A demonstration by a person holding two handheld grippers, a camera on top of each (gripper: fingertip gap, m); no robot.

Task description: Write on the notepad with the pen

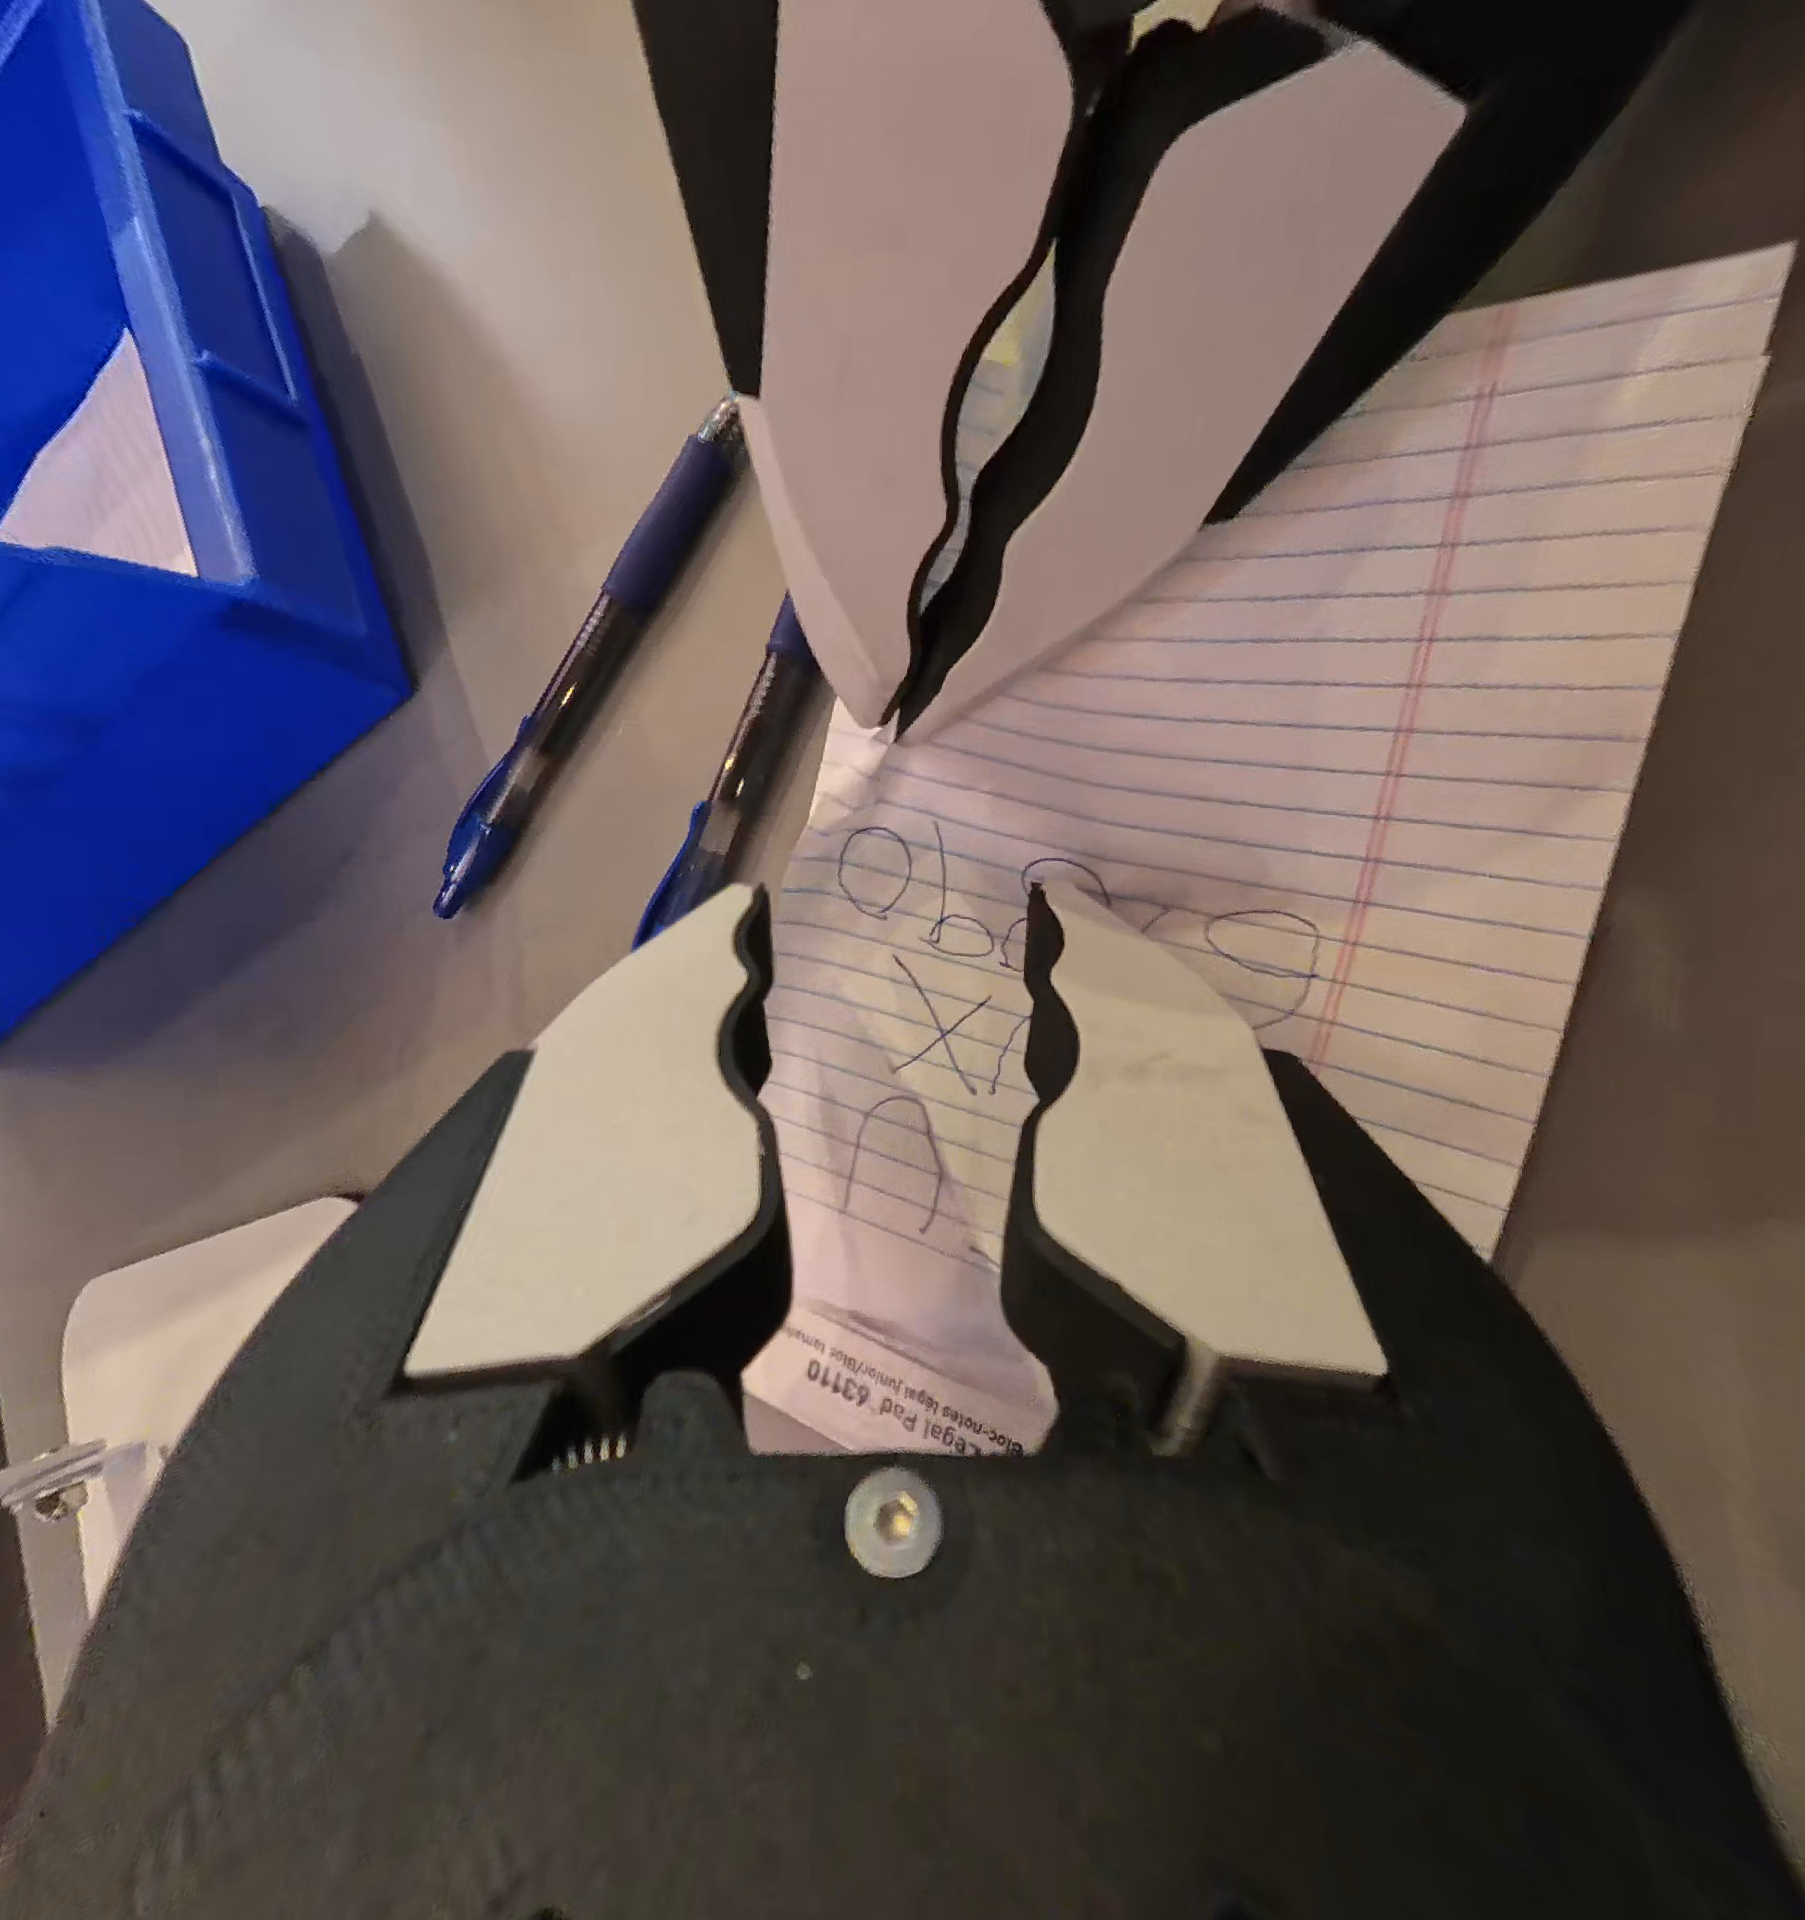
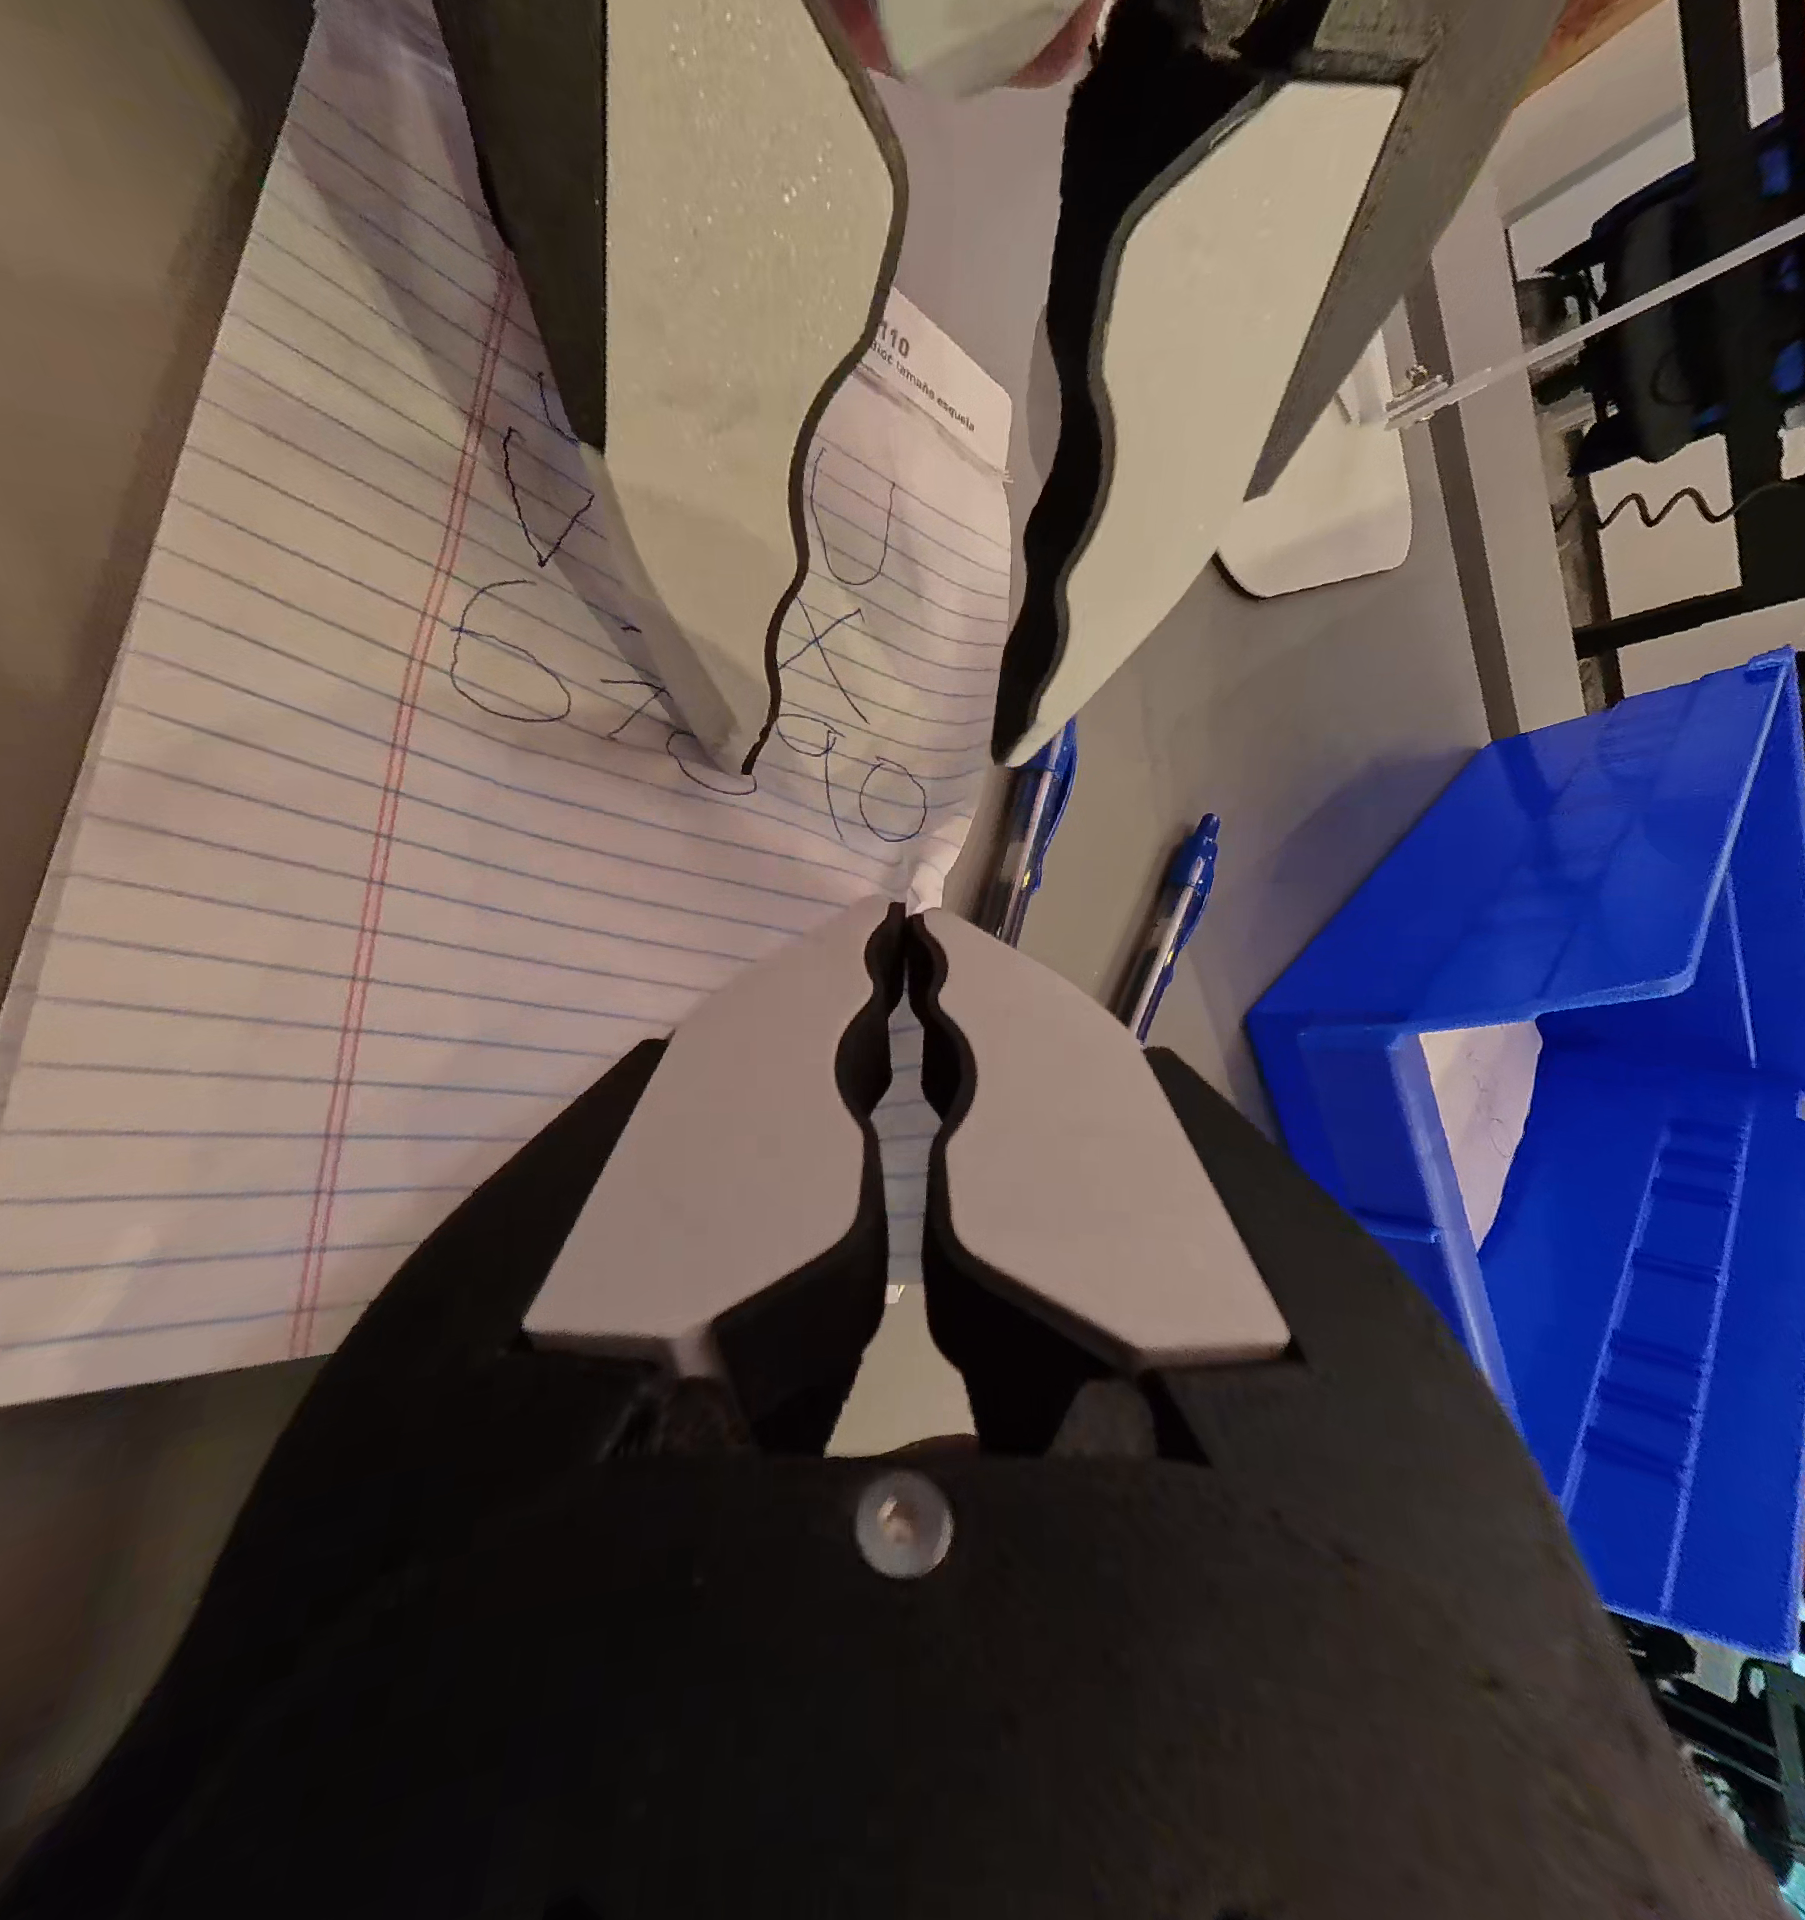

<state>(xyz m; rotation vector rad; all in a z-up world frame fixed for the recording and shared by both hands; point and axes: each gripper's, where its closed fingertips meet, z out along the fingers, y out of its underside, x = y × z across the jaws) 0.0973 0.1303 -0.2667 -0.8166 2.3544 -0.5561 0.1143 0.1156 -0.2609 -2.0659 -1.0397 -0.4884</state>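
Observation:
A white lined notepad (image 1: 1241, 779) with blue scribbles lies on the grey table; it also shows in the right wrist view (image 2: 254, 935). Two blue pens (image 1: 576, 665) (image 1: 742, 769) lie on the table beside the pad's edge, held by no gripper; they also show in the right wrist view (image 2: 1028, 831) (image 2: 1178, 925). My left gripper (image 1: 893, 904) is open over the scribbles, and one fingertip (image 2: 737, 753) rests on the paper. My right gripper (image 2: 900, 920) is shut at the pad's edge, where the top sheet (image 2: 934, 878) is crumpled up into its tips.
A blue plastic bin (image 1: 150, 623) stands on the table past the pens, also in the right wrist view (image 2: 1604, 1143). A white flat object (image 1: 119, 1351) lies near the table's edge. Dark shelving and cables (image 2: 1708, 416) are beyond the table. My left and right fingertips are right by each other. From the left gripper's tips to the white flat object (image 1: 119, 1351) is close to 25 cm. Look for it in the right wrist view (image 2: 1381, 503) too.

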